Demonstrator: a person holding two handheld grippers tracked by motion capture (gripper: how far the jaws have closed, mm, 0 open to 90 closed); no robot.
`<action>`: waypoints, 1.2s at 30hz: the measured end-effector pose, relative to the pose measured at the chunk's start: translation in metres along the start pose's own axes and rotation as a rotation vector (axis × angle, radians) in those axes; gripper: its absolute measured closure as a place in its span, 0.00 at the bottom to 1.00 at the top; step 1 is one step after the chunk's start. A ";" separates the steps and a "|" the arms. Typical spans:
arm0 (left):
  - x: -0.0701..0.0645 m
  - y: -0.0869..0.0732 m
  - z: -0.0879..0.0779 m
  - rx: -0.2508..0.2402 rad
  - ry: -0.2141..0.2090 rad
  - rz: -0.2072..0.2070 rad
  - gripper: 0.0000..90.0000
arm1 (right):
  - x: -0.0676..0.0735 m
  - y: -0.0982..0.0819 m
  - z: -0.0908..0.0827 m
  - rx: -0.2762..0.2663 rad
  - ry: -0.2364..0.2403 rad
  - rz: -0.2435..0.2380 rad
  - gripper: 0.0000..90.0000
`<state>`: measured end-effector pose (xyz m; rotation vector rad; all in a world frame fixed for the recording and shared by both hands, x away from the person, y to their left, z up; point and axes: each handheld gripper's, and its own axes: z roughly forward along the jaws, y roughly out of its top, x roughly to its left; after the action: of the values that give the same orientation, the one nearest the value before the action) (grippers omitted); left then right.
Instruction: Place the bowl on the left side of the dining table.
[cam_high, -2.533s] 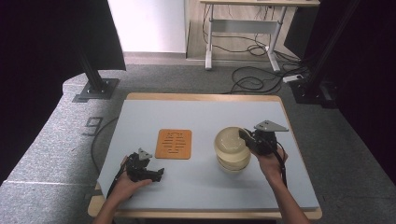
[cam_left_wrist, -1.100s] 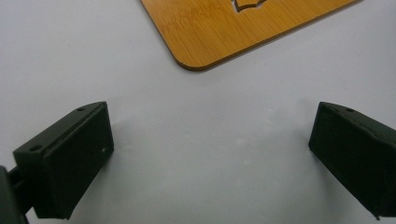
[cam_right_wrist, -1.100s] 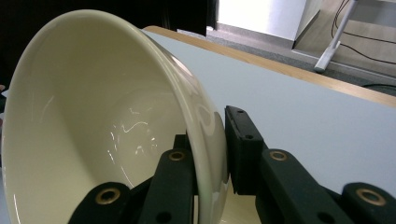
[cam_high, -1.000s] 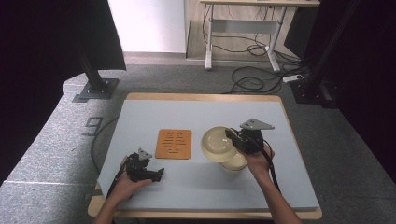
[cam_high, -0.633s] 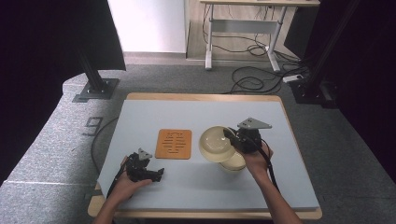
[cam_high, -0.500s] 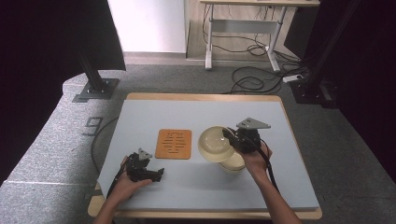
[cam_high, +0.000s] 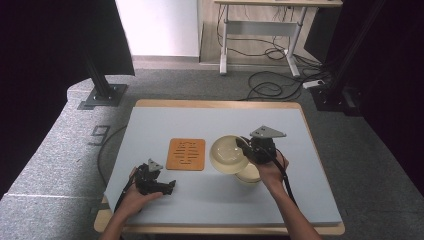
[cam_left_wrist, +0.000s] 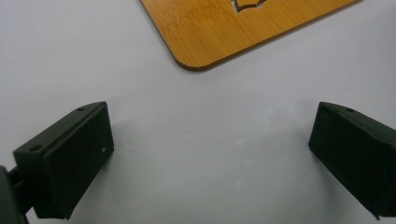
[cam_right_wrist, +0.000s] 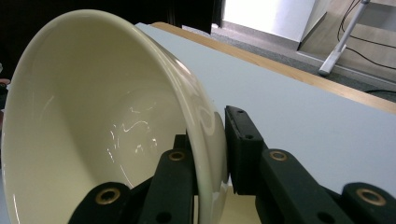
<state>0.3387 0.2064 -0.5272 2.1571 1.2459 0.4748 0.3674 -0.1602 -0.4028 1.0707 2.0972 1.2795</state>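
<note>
**One bowl up, one bowl down**

My right gripper (cam_high: 248, 148) has its jaws clamped on the rim of a cream bowl (cam_high: 227, 154), one jaw inside, one outside, wall pinched tight between them. The bowl is tilted, off the table (cam_high: 215, 120), its mouth turned toward the bamboo mat (cam_high: 186, 154). Beneath my right hand (cam_high: 267, 167) sits a second cream bowl (cam_high: 248, 174), flat on the table. That makes two bowls, one mat.

My left gripper (cam_high: 169, 188) rests low near the table's front-left edge, jaws spread wide with nothing between them, just bare grey surface. In the left gripper view, a rounded corner of the bamboo mat (cam_left_wrist: 243, 32) lies ahead, apart from both jaws.
</note>
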 end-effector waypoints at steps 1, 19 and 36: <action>0.000 0.000 0.000 0.000 0.000 0.000 0.00 | 0.000 0.000 0.000 -0.001 -0.001 0.000 0.89; 0.000 0.000 0.000 0.000 0.000 0.000 0.00 | 0.008 0.003 0.006 -0.001 0.012 -0.009 0.89; 0.000 0.000 0.000 0.000 0.000 0.000 0.00 | 0.010 0.003 0.006 0.001 0.016 -0.013 0.89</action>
<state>0.3388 0.2064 -0.5272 2.1572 1.2461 0.4744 0.3668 -0.1482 -0.4032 1.0492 2.1128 1.2849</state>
